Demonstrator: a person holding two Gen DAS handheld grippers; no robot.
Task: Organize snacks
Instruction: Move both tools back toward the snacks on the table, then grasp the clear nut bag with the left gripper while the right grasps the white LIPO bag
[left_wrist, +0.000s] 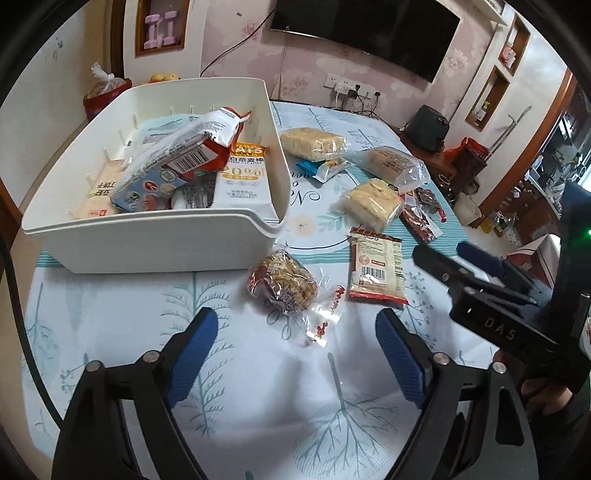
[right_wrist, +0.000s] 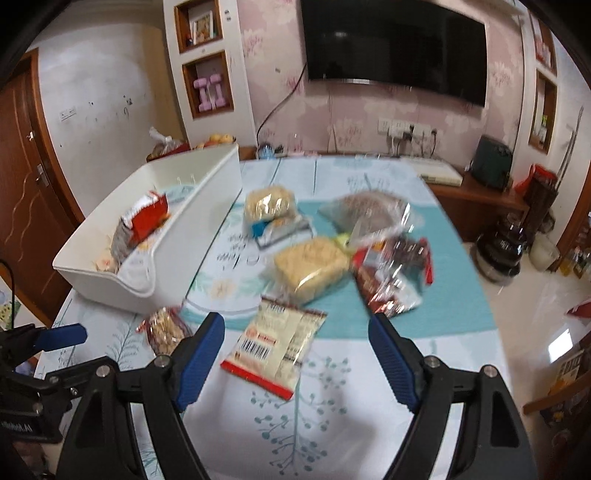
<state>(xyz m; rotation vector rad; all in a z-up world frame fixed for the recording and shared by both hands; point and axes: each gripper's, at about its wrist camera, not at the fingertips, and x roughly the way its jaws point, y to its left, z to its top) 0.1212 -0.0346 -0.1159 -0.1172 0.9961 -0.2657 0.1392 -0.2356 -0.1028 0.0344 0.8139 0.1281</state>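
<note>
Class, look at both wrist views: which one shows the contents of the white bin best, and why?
The left wrist view: it looks down into the white bin and its packets are sharp, with print showing. The right wrist view is blurred and mostly shows the bin's side wall, with only a few packets visible.

A dark television (right_wrist: 395, 44) hangs on floral pink wallpaper (right_wrist: 354, 110) beyond the jaws; a wooden door (right_wrist: 26, 192) stands far left, glossy floor (right_wrist: 524, 295) right.

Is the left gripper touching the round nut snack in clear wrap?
Apart. The left wrist view shows tablecloth between the open left gripper and the nut snack.
</note>
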